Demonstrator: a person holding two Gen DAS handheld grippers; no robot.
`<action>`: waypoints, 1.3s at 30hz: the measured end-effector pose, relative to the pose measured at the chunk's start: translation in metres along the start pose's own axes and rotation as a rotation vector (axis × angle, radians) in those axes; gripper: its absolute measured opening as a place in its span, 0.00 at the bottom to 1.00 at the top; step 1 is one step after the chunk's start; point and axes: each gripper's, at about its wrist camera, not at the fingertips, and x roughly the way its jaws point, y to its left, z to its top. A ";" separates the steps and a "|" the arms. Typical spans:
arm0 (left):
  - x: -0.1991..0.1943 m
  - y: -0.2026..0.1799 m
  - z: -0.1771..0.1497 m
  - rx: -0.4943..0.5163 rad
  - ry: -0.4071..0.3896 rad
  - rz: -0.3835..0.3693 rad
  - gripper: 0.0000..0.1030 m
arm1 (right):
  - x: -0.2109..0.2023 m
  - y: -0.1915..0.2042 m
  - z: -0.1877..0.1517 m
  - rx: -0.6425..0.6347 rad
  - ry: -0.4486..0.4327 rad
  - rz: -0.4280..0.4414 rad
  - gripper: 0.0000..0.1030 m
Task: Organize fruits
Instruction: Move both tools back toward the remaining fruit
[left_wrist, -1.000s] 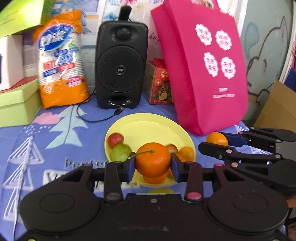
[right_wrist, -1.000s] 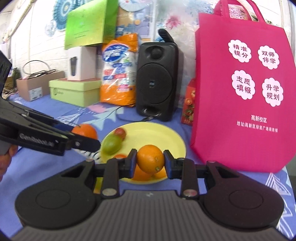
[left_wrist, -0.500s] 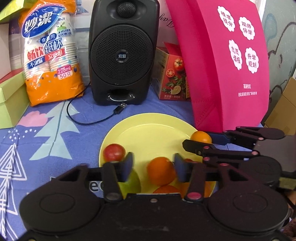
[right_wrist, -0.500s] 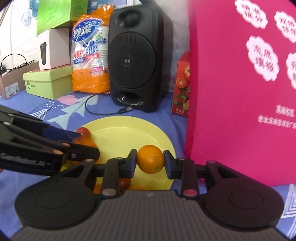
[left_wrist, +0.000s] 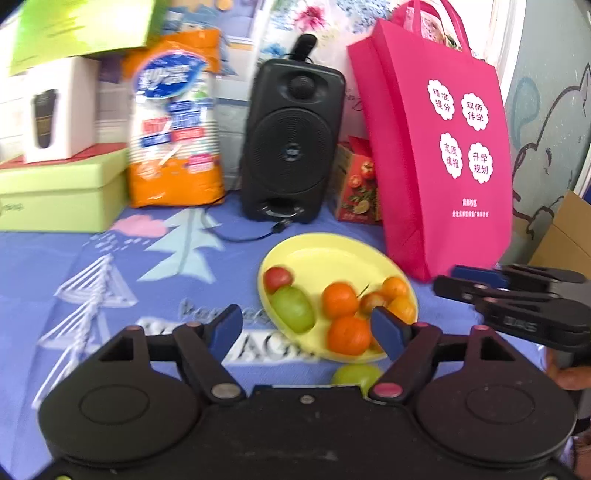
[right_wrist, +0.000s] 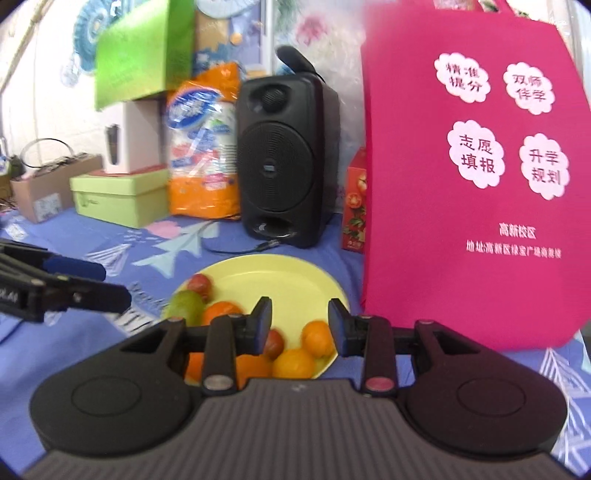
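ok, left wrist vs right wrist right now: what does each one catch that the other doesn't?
Left wrist only: a green fruit on the cloth, off the plate just past its near rim, and the right hand-held gripper coming in from the right, too side-on to read its jaws.

Right wrist only: a brown cardboard box at far left, and the left hand-held gripper side-on at left.

Both: the yellow plate holding oranges, a red fruit and a green one, the black speaker, the pink bag, and each camera's own hand-held gripper open and empty.

Yellow plate (left_wrist: 325, 251), mixed fruit colours
I see orange, green and red fruit; blue patterned cloth (left_wrist: 110, 295); pink bag (left_wrist: 424, 147).
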 end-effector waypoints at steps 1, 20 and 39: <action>-0.006 0.001 -0.007 0.003 0.000 0.012 0.75 | -0.009 0.004 -0.006 0.002 0.000 0.013 0.33; -0.047 0.030 -0.099 -0.145 0.053 0.056 0.75 | -0.069 0.084 -0.084 -0.021 0.075 0.137 0.44; -0.051 0.026 -0.099 -0.099 0.062 0.056 0.75 | -0.020 0.113 -0.084 -0.122 0.154 0.102 0.45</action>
